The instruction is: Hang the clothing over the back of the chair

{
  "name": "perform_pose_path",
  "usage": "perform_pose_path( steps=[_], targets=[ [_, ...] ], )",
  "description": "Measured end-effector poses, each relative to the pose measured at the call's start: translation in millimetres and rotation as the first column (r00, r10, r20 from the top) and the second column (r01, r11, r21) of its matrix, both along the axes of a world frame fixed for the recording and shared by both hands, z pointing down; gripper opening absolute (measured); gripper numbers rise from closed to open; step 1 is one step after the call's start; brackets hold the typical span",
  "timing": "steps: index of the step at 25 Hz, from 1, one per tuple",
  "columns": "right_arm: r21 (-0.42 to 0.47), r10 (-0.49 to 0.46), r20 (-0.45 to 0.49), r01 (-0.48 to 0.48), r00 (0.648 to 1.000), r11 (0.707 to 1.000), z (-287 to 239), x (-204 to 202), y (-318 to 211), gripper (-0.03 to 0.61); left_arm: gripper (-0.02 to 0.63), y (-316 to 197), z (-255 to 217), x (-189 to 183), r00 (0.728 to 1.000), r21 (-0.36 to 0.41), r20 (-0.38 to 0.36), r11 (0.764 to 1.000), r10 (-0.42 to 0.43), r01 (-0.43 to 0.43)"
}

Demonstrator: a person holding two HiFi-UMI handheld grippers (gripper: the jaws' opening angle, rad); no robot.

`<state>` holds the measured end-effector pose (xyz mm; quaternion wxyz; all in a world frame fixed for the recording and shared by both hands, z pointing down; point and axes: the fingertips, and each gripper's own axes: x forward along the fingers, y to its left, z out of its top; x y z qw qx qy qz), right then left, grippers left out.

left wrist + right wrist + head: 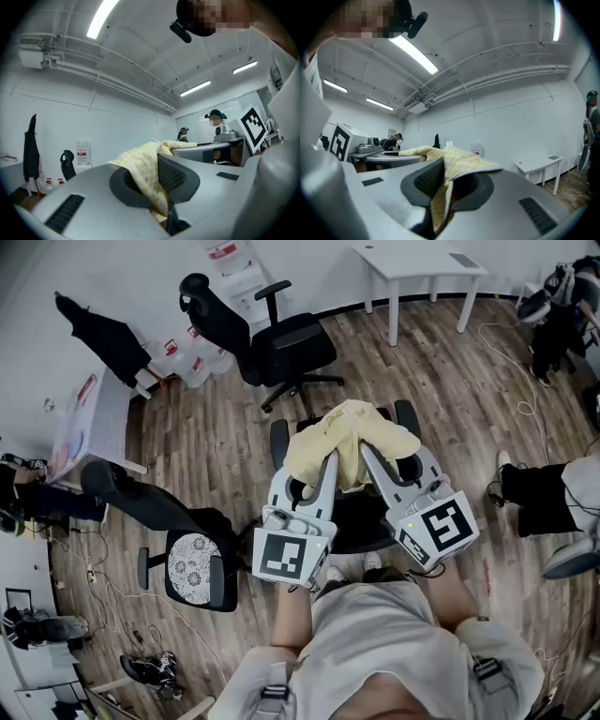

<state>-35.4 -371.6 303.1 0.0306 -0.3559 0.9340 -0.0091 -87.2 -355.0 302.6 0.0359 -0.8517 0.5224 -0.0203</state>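
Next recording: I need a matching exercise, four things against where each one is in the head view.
Things:
1 yellow garment
2 white table
3 dark jacket
4 chair with patterned seat

Places:
A far upper right
B lower left
C centre, gripped by the left gripper and right gripper
D far upper left

Pairs: 1-C, 2-A, 3-D, 4-B

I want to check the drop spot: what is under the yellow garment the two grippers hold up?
A black chair. Its seat and armrests show around the yellow garment. The chair's back is covered by the cloth and cannot be seen.
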Motion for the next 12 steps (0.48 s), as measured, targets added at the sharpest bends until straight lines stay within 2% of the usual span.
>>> perform_pose_path(
  steps=[12],
  targets=[
    [0.008,-0.049,0.02,0.049,0.999,0.999,-5,3,26,0.063,0.044,29,-6,4,0.999,0.013,0.004,0.999,-0.042,0.042]
  ],
)
